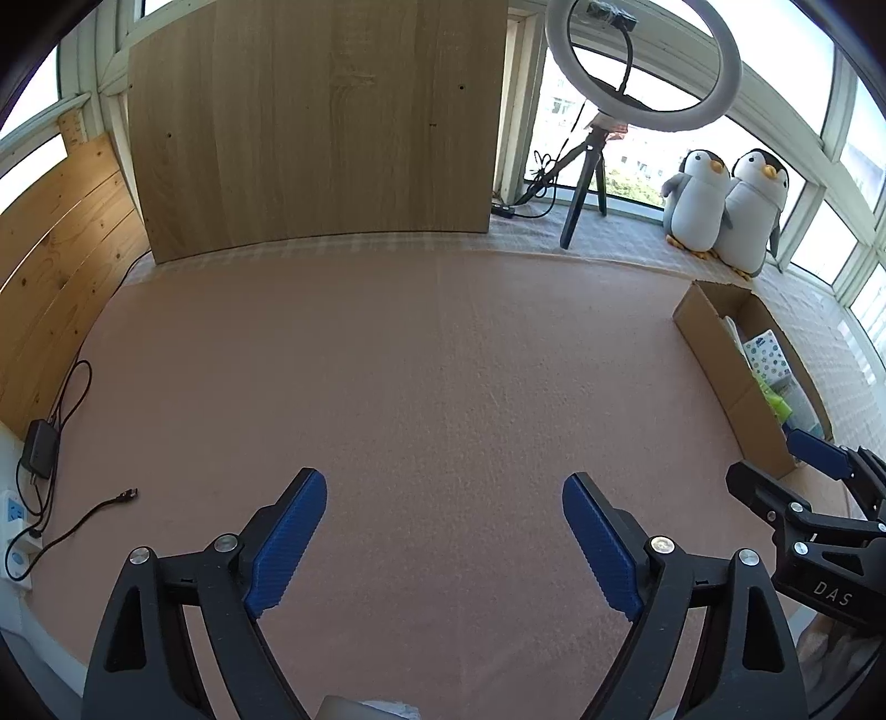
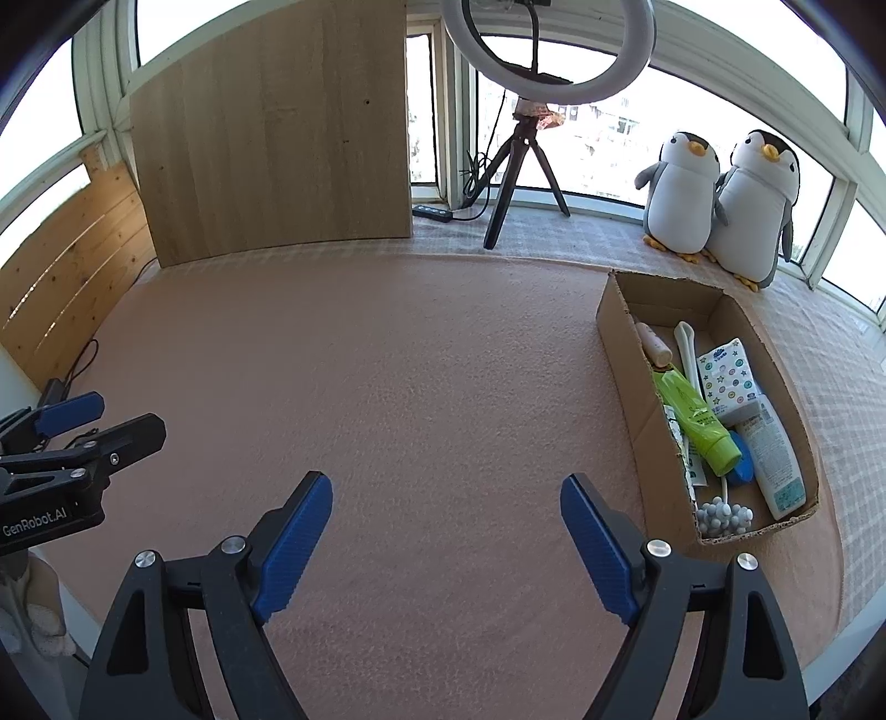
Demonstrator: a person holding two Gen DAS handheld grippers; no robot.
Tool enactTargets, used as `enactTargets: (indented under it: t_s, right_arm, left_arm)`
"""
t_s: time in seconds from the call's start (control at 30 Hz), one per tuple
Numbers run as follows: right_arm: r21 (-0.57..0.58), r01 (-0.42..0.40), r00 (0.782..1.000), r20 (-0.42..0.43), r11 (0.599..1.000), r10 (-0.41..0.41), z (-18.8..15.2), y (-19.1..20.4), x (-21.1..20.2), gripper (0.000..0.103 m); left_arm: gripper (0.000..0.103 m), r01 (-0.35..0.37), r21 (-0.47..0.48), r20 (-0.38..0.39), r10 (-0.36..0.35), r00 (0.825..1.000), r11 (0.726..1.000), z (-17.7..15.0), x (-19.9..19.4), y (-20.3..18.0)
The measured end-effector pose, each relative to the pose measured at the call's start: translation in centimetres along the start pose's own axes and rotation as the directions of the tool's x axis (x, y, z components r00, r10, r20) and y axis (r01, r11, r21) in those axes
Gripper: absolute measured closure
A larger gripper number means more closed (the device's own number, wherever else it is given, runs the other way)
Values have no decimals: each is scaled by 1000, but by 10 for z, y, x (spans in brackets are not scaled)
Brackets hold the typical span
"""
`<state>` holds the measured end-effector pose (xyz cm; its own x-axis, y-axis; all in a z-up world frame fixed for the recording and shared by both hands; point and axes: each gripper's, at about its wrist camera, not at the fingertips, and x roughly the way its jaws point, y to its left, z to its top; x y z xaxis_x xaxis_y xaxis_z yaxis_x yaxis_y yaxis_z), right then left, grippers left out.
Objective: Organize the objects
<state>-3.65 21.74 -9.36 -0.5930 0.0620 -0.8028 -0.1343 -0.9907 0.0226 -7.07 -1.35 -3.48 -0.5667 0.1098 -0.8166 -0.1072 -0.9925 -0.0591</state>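
The left gripper (image 1: 443, 540) and right gripper (image 2: 446, 540) hover side by side above the pink blanket (image 2: 415, 376), jaws spread wide, both empty. The cardboard box (image 2: 628, 354) lies on the blanket's right side, holding a green tube (image 2: 695, 421), tissue pack (image 2: 725, 376) and white bottle (image 2: 775, 459) (packed close). Behind, 2 plush penguins (image 2: 720, 205), a ring light (image 2: 548, 50) and a wooden board (image 2: 271, 133) line the windows. The blanket's middle lies bare.

Pink cloth (image 2: 415, 360), brown box (image 2: 626, 354), green tube (image 2: 698, 421).
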Motion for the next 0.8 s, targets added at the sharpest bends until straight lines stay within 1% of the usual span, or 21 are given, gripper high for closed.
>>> enactTargets:
  t_s: [0.8]
  right_arm:
    - [22,26,1000,3,999,-26,-2,-5,-1,21]
  left_arm:
    - [12,10,23,2,-10,1000,1000,1,1,-8]
